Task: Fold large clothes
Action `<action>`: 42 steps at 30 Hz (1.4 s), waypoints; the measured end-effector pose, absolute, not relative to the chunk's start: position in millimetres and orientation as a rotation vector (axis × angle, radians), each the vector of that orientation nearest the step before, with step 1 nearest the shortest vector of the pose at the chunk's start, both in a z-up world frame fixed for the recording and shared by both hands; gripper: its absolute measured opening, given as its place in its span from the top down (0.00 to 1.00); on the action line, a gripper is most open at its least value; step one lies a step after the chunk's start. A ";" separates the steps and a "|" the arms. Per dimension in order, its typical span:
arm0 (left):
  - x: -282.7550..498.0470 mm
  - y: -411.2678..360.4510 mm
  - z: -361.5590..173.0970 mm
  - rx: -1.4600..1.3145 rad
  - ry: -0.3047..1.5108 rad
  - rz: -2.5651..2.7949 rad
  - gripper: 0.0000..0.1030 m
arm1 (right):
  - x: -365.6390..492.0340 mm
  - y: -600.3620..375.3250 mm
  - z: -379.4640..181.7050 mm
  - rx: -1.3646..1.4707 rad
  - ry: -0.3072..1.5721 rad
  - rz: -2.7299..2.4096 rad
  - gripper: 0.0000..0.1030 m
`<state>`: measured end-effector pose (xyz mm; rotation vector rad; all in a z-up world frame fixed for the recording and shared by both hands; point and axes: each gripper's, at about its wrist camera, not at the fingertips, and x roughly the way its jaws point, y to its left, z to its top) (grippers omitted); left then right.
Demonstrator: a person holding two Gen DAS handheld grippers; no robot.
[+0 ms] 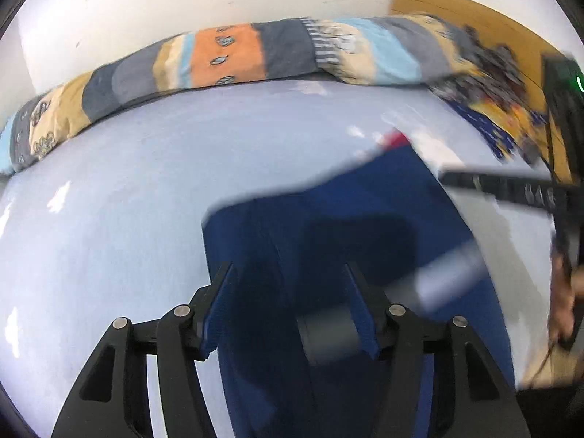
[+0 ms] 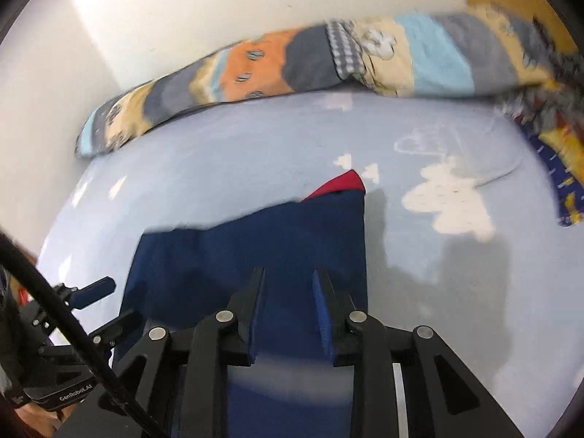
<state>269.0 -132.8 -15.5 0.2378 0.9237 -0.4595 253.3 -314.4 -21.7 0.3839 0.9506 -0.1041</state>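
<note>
L claw (image 1: 288, 273): jaws apart, pointing down over the garment; cloth fills the gap but pads don't look pressed on it. Blurred, so can't be sure of contact.
R claw (image 2: 288, 281): jaws apart, narrower gap than L; navy cloth seen between and under the fingers, no clear pinch. No grip visible.
Garment (image 2: 255, 248): navy, lying on the sheet right below & ahead of both claws. Far edge runs across just beyond the fingertips. Red bit (image 2: 343, 182) sticks out at its far right corner, ahead-right of R claw.
Pale strip (image 1: 449, 277): blurred light band over the navy cloth, just right of L claw's right finger; can't tell what it is.
Sheet (image 2: 219, 168): light blue w/ white cloud prints, all round the garment; big cloud to the right of R claw.
Quilt (image 1: 226, 58): striped patchwork roll (orange, grey, cream, lt blue) along the wall, well beyond both claws.
Wall (image 1: 182, 0): white, behind quilt.
Headboard (image 1: 474, 18): wood, far right.
Other claw in view: R claw at right edge of left-wrist view, hand (image 1: 564, 299) on it; L claw at lower left of right-wrist view.
</note>
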 end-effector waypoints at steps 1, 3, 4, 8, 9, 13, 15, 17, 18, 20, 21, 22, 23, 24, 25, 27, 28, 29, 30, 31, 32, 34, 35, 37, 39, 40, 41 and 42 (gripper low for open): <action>283.5 -135.5 -24.3 0.232 0.940 -0.440 0.43 | 264.7 -321.1 -32.4 0.407 0.964 -0.101 0.72; 316.2 -134.4 -57.4 0.220 1.022 -0.390 0.40 | 284.0 -327.0 -55.4 0.429 1.000 -0.119 0.72; 323.2 -132.6 -68.6 0.212 1.044 -0.386 0.33 | 294.9 -333.3 -73.1 0.459 1.053 -0.119 0.72; 342.8 -112.3 -88.6 0.046 1.095 -0.436 0.18 | 301.9 -345.6 -93.6 0.510 1.080 -0.098 0.72; 342.3 -111.9 -84.8 0.050 1.091 -0.441 0.19 | 300.8 -346.3 -89.3 0.512 1.075 -0.095 0.72; 312.1 -99.1 -46.7 0.077 0.998 -0.423 0.20 | 274.3 -332.5 -44.8 0.448 1.043 -0.062 0.65; 290.0 -90.4 -26.3 0.063 0.956 -0.446 0.20 | 246.3 -318.0 -19.1 0.387 1.022 -0.059 0.61; 259.5 -81.0 -10.6 0.102 0.909 -0.462 0.20 | 214.5 -303.7 -1.4 0.356 1.005 -0.035 0.56; 241.5 -78.1 -5.0 0.119 0.880 -0.462 0.20 | 196.4 -295.4 2.4 0.347 0.998 -0.026 0.55; 210.0 -69.8 -3.7 0.143 0.868 -0.475 0.20 | 157.3 -279.9 1.9 0.349 0.997 -0.017 0.55; 193.2 -68.0 -6.6 0.148 0.866 -0.481 0.20 | 141.5 -274.0 -0.1 0.354 1.000 -0.013 0.55; 175.3 -65.6 -11.4 0.149 0.869 -0.482 0.20 | 123.4 -264.6 -3.3 0.355 0.997 -0.010 0.55; 157.4 -61.2 -16.0 0.154 0.884 -0.485 0.20 | 106.3 -255.2 -6.7 0.352 0.994 -0.011 0.55; 145.3 -61.7 -22.2 0.155 0.895 -0.486 0.20 | 92.0 -246.8 -10.4 0.349 0.992 -0.011 0.55; 132.5 -62.0 -29.7 0.157 0.909 -0.486 0.20 | 76.9 -238.5 -14.5 0.349 0.990 -0.010 0.55; 113.9 -63.1 -47.9 0.164 0.945 -0.474 0.20 | 54.2 -222.7 -27.8 0.333 1.009 -0.012 0.55; 108.2 -66.4 -59.5 0.180 0.978 -0.477 0.20 | 44.4 -213.0 -41.3 0.311 1.036 -0.021 0.55; 102.6 -68.7 -74.1 0.207 1.030 -0.465 0.20 | 40.4 -206.8 -51.2 0.277 1.055 -0.048 0.55; 102.8 -71.3 -90.3 0.219 1.076 -0.449 0.20 | 40.6 -202.5 -58.9 0.245 1.073 -0.073 0.55; 102.4 -70.9 -96.1 0.211 1.076 -0.437 0.19 | 43.4 -198.0 -64.9 0.222 1.099 -0.084 0.55; 100.0 -70.4 -95.9 0.204 1.057 -0.430 0.19 | 47.2 -193.1 -65.9 0.199 1.119 -0.091 0.55; 93.2 -69.6 -86.1 0.204 1.002 -0.421 0.22 | 50.6 -189.5 -60.3 0.173 1.123 -0.097 0.54; 87.8 -67.9 -79.8 0.202 0.960 -0.407 0.22 | 47.2 -189.7 -52.8 0.177 1.088 -0.093 0.54; 74.1 -63.8 -66.5 0.196 0.883 -0.379 0.22 | 37.9 -190.0 -31.6 0.201 0.978 -0.075 0.53; 57.6 -59.2 -54.6 0.191 0.804 -0.348 0.20 | 28.0 -186.8 -12.5 0.185 0.888 -0.092 0.46; 50.4 -58.0 -50.2 0.194 0.778 -0.329 0.20 | 22.3 -183.8 -5.9 0.162 0.847 -0.112 0.33; 41.7 -56.8 -46.1 0.196 0.746 -0.314 0.19 | 16.7 -180.1 -1.7 0.142 0.815 -0.138 0.28; 35.5 -56.2 -42.3 0.198 0.722 -0.305 0.16 | 10.4 -177.1 0.1 0.132 0.790 -0.170 0.25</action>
